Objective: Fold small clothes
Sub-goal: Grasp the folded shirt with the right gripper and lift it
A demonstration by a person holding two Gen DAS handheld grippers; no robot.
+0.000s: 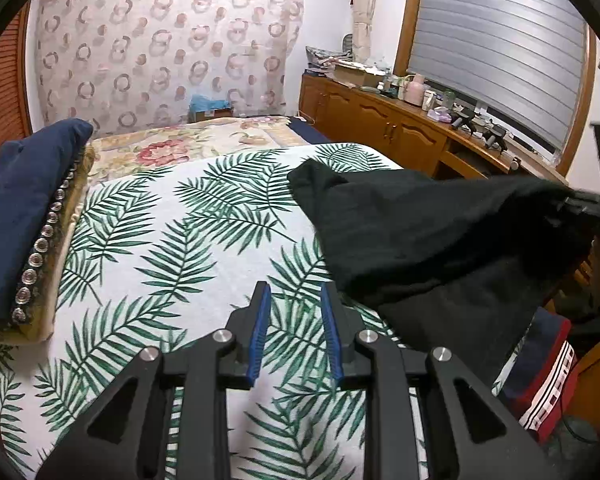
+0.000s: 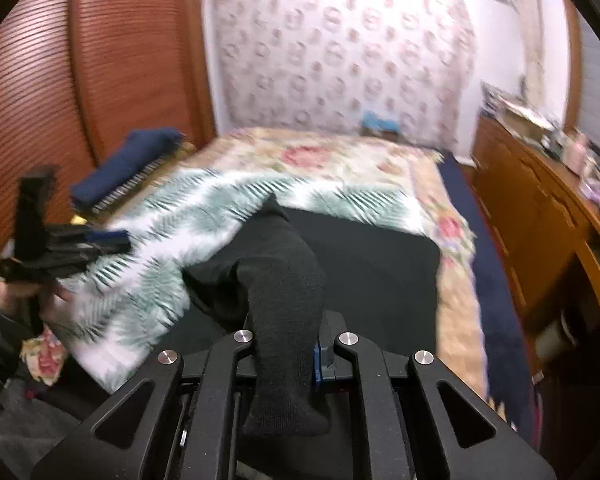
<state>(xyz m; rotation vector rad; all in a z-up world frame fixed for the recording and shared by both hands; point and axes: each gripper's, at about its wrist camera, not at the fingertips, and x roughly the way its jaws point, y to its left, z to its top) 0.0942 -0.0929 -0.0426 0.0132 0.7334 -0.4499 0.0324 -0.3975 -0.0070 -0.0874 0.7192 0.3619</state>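
Observation:
A black garment (image 1: 428, 240) hangs over the right part of the leaf-print cloth (image 1: 172, 248) on the bed. My left gripper (image 1: 296, 332) is open and empty, low over the cloth, just left of the garment. My right gripper (image 2: 286, 344) is shut on a bunched edge of the black garment (image 2: 288, 280) and lifts it off the bed; it shows at the right edge of the left wrist view (image 1: 588, 200). The left gripper (image 2: 112, 240) shows at the left of the blurred right wrist view.
A folded navy garment (image 1: 24, 208) lies on a stack at the bed's left edge. A floral bedspread (image 1: 172, 148) covers the far bed. A wooden cabinet (image 1: 384, 124) with clutter runs along the right. Striped red clothes (image 1: 548, 372) lie low right.

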